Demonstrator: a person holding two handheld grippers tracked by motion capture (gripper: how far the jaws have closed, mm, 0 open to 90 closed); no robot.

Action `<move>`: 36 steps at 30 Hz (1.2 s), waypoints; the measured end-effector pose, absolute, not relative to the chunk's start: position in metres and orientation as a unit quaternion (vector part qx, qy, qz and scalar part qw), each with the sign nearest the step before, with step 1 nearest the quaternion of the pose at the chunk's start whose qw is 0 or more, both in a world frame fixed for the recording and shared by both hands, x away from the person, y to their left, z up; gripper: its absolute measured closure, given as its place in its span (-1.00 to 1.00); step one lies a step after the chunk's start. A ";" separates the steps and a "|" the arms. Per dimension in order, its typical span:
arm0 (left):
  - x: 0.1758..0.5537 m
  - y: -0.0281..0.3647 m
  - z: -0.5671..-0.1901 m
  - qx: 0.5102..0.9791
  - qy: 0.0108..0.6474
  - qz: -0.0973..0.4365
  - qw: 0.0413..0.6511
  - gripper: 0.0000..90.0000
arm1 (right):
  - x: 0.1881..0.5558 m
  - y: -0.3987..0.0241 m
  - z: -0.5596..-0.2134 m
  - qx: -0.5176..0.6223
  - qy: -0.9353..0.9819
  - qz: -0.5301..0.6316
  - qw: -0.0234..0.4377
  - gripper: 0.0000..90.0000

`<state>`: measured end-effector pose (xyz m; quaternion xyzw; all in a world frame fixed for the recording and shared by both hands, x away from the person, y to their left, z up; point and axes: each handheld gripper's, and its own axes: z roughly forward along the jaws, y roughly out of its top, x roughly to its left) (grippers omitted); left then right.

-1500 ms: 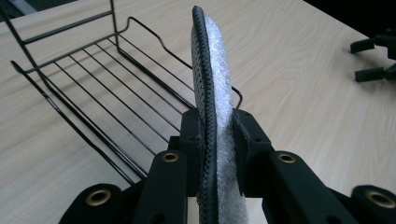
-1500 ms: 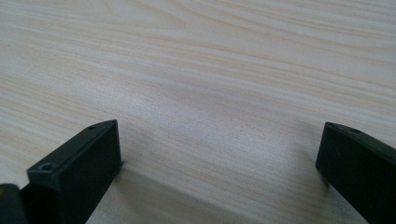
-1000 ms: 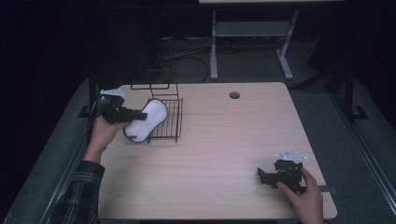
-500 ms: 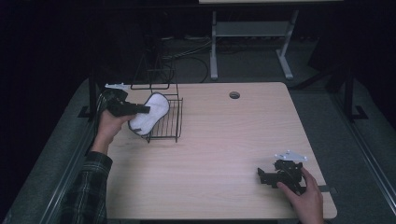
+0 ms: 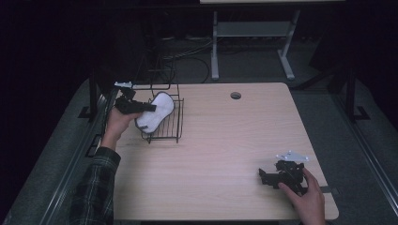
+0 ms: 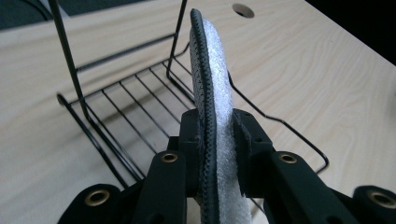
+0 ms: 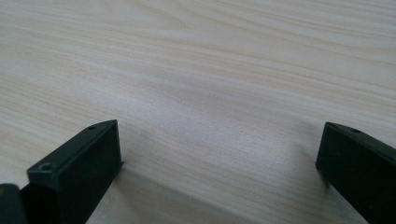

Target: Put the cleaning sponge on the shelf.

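Holding the white fleecy insole with its dark perforated underside (image 5: 155,112) edge-up, my left gripper (image 5: 141,107) has its two black jaws pressed flat against both faces of it. In the left gripper view the insole (image 6: 212,93) stands on its edge between the pads, dark stitched rim to the left, fuzzy white face to the right, and rises up and away from the jaws. It sits over the black wire rack (image 5: 164,124) at the far left of the light wooden table (image 5: 225,140). The rack's floor (image 6: 135,112) of thin parallel rods lies below and beyond the insole, and one tall upright rod stands at the rack's left side. I cannot tell whether the insole's lower edge touches the rods. The person's left hand (image 5: 116,123) wraps the gripper from the near side, and a plaid sleeve (image 5: 94,187) runs back to the near edge.

My right gripper (image 5: 274,176) rests low at the near right of the table, well apart from the rack, with the right hand (image 5: 305,197) behind it. Its jaws stand wide apart over bare wood grain, nothing between them. A small round hole (image 5: 235,95) marks the far middle of the tabletop.
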<state>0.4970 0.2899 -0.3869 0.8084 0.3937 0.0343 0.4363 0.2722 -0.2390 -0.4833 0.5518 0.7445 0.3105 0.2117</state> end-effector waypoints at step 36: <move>0.503 0.292 -0.403 0.823 0.415 0.114 0.371 0.10 | 0.272 -0.239 -0.483 0.551 0.745 0.311 0.212 -1.00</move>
